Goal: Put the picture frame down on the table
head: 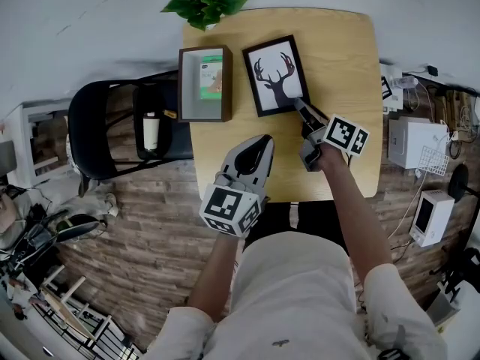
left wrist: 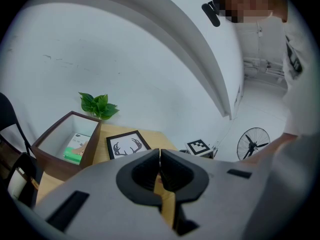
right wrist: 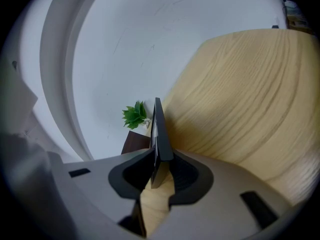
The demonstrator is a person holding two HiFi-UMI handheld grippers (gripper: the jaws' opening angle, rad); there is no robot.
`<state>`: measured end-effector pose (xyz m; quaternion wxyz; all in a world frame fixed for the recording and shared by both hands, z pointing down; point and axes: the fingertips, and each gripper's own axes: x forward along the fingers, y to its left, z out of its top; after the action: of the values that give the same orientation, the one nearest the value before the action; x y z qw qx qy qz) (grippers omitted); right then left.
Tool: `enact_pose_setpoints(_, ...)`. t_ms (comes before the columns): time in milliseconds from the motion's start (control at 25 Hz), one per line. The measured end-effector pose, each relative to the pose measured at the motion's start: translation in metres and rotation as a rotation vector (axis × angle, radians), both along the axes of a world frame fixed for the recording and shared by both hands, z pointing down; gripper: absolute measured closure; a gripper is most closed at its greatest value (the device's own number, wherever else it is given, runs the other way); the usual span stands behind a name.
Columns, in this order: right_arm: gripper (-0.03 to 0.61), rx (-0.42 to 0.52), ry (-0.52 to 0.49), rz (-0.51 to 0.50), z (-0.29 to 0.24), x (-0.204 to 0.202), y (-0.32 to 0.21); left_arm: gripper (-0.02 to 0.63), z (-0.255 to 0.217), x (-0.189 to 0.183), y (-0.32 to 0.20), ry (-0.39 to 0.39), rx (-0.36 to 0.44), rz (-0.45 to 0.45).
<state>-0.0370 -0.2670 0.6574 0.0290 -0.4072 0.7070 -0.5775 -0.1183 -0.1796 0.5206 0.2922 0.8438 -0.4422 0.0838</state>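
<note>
Closest in, the left gripper (head: 262,142) hovers over the near edge of the light wooden table (head: 337,58). Its jaws are pressed together with nothing between them, which is easy to see in the left gripper view (left wrist: 160,160).

A bit further out, the right gripper (head: 299,103) has its jaws clamped on the near right corner of the picture frame (head: 276,75). In the right gripper view (right wrist: 159,168) you see the frame (right wrist: 161,134) edge-on: a thin black strip running straight out from between the pads, with pale tabletop (right wrist: 240,109) right beside it.

The frame itself is a slim black rectangle with a white print of a black deer head with big antlers. It sits face up around the middle of the table, turned a little askew. The left gripper view (left wrist: 127,144) makes it look like it's lying on the wood, but I can't tell whether the gripped corner is fully down.

Just to the left of the frame there's a dark brown wooden box (head: 184,81) with a white inside, open side up, and a green packet (head: 212,77) in it. The box and frame are close but not touching.

At the far edge is a small leafy green plant (head: 206,6), against the white wall.

Off the table to the left, a black chair (head: 94,126) has a white bottle (head: 151,130) lying on it.
</note>
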Motion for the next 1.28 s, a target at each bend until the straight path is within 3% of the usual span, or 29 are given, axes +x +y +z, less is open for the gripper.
enact_pose_setpoints(440, 0.446, 0.039, 0.146, -0.092, 0.006, -0.002, 0.002, 0.601, -0.002, -0.005, -0.002, -0.009, 0.005, -0.001)
enact_pose_setpoints(1280, 0.272, 0.124, 0.484, -0.386, 0.026, -0.013, 0.023, 0.601, -0.003, -0.009, 0.004, 0.005, -0.001, -0.014)
